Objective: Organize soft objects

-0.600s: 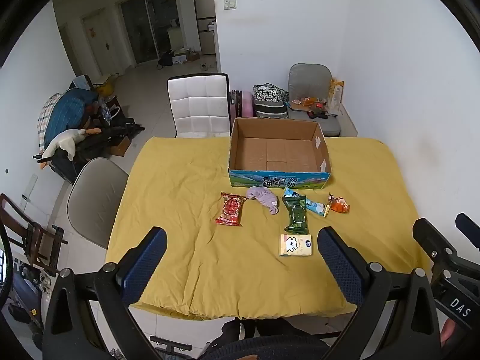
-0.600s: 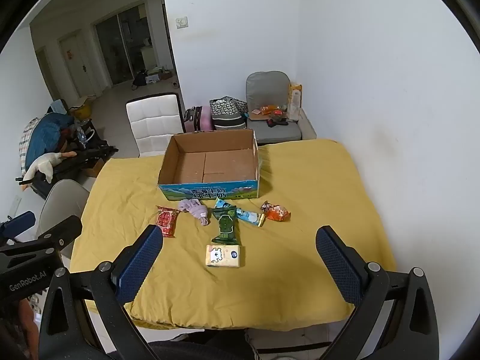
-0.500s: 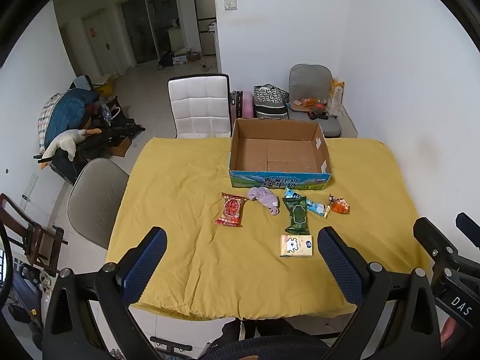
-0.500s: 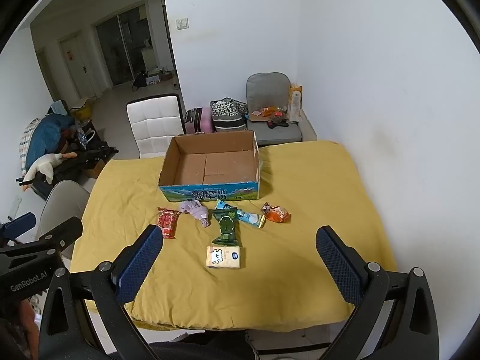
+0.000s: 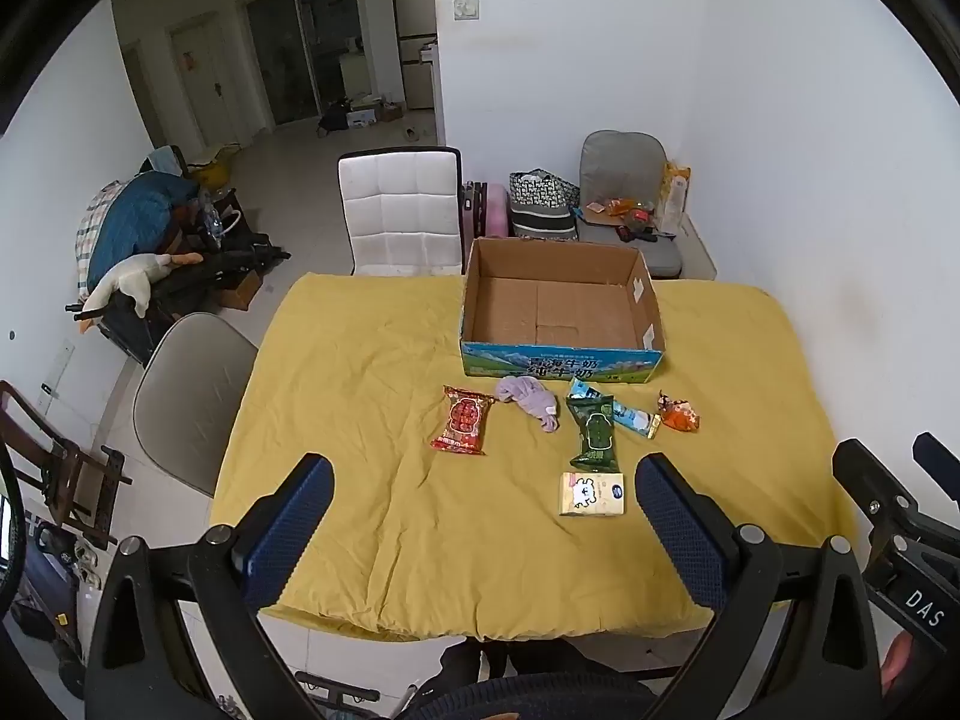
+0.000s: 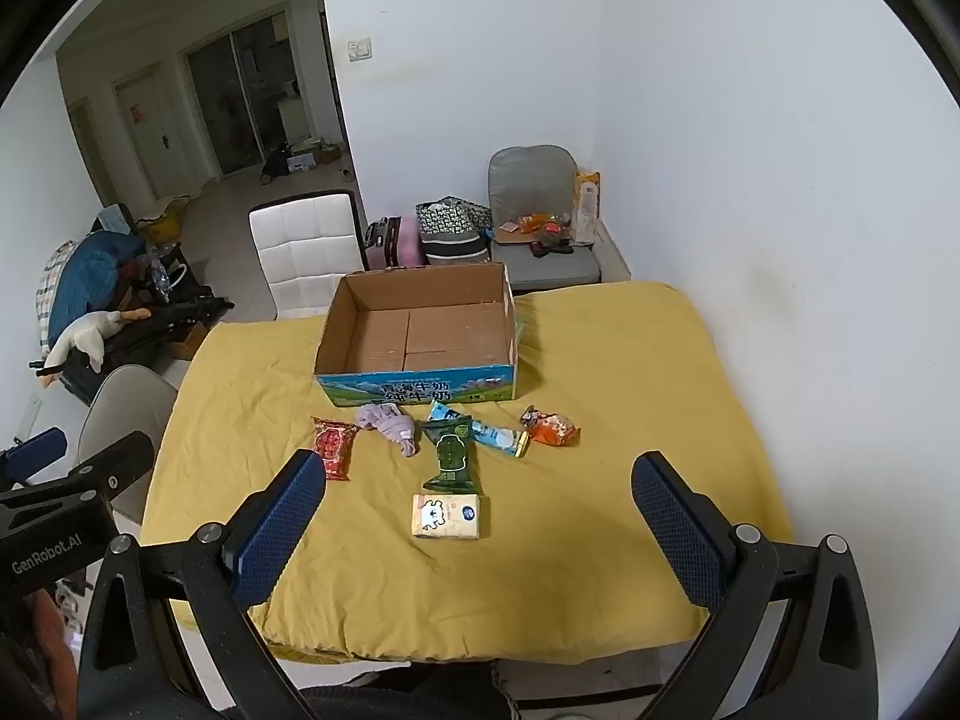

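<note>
An open, empty cardboard box (image 5: 561,306) (image 6: 420,333) stands at the far middle of the yellow-covered table (image 5: 360,396). In front of it lie a red packet (image 5: 463,420) (image 6: 332,445), a lilac cloth (image 5: 531,401) (image 6: 390,423), a green packet (image 5: 594,433) (image 6: 451,456), a blue-white packet (image 5: 621,417), an orange packet (image 5: 678,414) (image 6: 549,426) and a cream tissue pack (image 5: 592,494) (image 6: 447,516). My left gripper (image 5: 483,516) and right gripper (image 6: 480,513) are both open and empty, held above the near table edge.
A white chair (image 5: 399,210) stands behind the table, a beige chair (image 5: 192,396) at its left. A grey seat (image 5: 624,192) with clutter and bags sits by the back wall. The white wall runs along the table's right side.
Both grippers have drifted slightly; the view shifts a little. Nothing on the table has moved.
</note>
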